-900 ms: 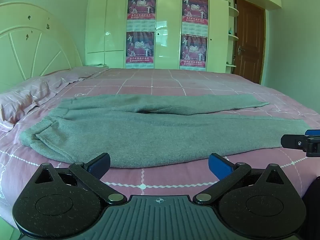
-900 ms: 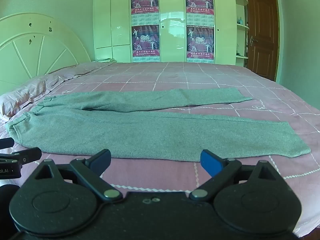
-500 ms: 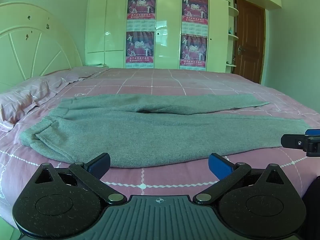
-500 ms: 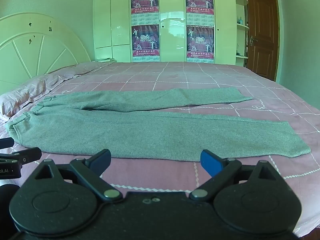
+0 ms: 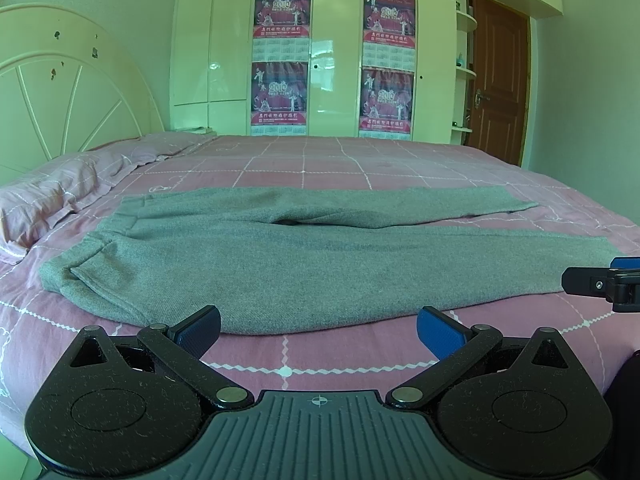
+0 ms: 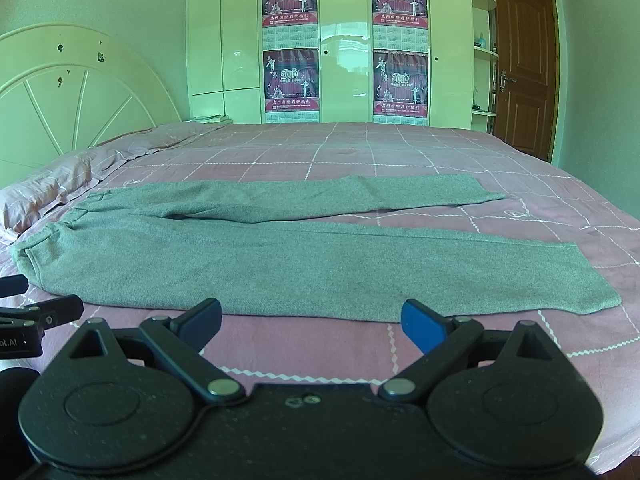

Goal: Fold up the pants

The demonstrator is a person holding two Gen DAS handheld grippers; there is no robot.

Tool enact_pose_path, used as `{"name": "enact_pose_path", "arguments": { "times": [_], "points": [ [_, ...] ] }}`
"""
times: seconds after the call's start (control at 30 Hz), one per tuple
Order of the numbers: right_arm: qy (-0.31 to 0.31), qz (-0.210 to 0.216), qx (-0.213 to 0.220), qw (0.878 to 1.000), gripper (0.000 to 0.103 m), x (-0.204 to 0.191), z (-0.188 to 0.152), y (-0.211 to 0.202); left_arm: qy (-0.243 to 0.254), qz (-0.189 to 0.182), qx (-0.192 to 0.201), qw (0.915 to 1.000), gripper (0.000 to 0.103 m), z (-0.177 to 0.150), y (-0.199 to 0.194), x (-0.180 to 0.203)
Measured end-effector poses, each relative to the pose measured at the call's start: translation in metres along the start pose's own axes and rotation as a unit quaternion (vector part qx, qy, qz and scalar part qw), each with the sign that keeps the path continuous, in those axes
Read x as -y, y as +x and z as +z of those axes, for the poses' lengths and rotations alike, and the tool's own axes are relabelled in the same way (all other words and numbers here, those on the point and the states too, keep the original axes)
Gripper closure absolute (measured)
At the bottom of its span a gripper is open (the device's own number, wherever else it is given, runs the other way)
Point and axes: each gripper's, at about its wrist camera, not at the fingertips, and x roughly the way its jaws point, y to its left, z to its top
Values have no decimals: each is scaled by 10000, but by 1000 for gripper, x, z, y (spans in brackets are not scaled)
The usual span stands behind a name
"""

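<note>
Grey pants (image 5: 304, 264) (image 6: 248, 268) lie flat across a pink bed, waistband to the left, both legs stretched to the right with a narrow gap between them. My left gripper (image 5: 318, 330) hovers open just short of the near edge of the pants, nothing between its blue pads. My right gripper (image 6: 312, 322) is open too, in front of the near leg's lower edge, empty. Each gripper's tip shows at the edge of the other view: the right one (image 5: 600, 286), the left one (image 6: 40, 314).
The pink checked bedspread (image 6: 400, 148) stretches behind the pants. Pillows (image 5: 36, 204) lie at the left by a cream headboard (image 5: 68, 92). A wardrobe with posters (image 6: 344, 40) and a brown door (image 6: 524, 64) stand beyond the bed.
</note>
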Motion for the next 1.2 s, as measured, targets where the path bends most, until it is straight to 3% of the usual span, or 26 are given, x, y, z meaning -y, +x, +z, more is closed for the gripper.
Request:
{"name": "enact_pose_path", "arguments": {
  "times": [0.83,1.03,1.2],
  "points": [
    [134,37,82,9999,12,8,6,-2,-10,-6,-2,10000,0,5,1,-3],
    [218,267,422,9985,12,18,44,7,71,283,47,9996,0,34,13,-44],
    [157,425,557,9974,12,15,93,47,-342,499,-67,9981,0,71,43,-112]
  ]
}}
